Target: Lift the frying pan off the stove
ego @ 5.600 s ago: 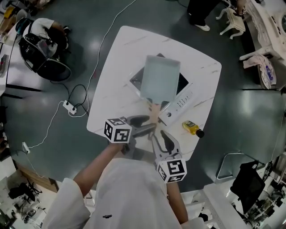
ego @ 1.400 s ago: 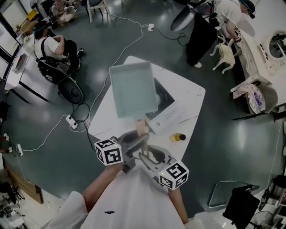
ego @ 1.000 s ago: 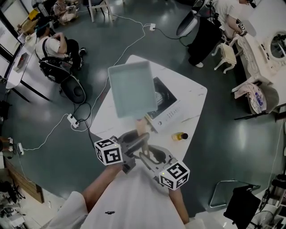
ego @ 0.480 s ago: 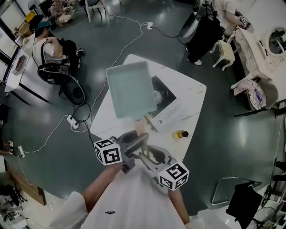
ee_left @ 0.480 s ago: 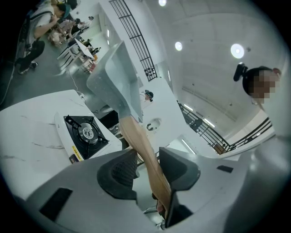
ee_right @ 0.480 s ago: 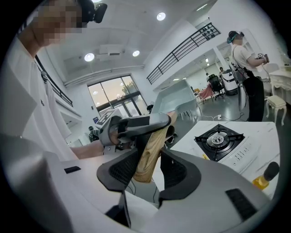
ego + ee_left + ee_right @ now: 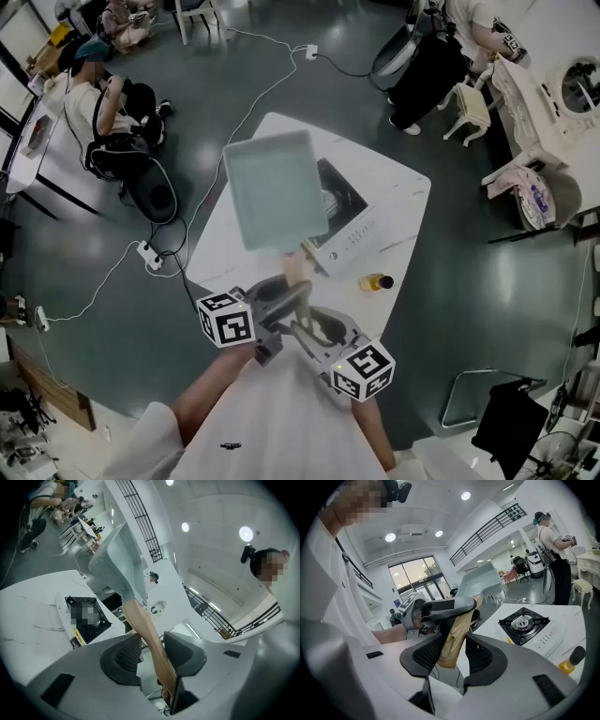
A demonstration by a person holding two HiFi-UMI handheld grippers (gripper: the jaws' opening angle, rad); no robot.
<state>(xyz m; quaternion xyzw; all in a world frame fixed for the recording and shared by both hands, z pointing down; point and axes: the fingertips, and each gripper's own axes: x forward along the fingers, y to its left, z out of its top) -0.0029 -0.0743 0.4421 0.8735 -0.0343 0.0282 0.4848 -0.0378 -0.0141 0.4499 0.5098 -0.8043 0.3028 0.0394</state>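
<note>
One frying pan [image 7: 275, 187], left tool [image 7: 152, 641], right tool [image 7: 454, 645], one stove [image 7: 356, 234]

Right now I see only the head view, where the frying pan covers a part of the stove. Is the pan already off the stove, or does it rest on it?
Observer: It is off. In the right gripper view the burner of the stove is bare, and the frying pan hangs in the air, apart from it.
Operator: Do the left jaws hold it firmly?
Observer: The left gripper view shows the wooden handle between the jaws of the left gripper, which are closed on it.
Operator: And the right jaws?
Observer: In its own view the right gripper is closed on the very end of the handle, and the left gripper grips further up.
</note>
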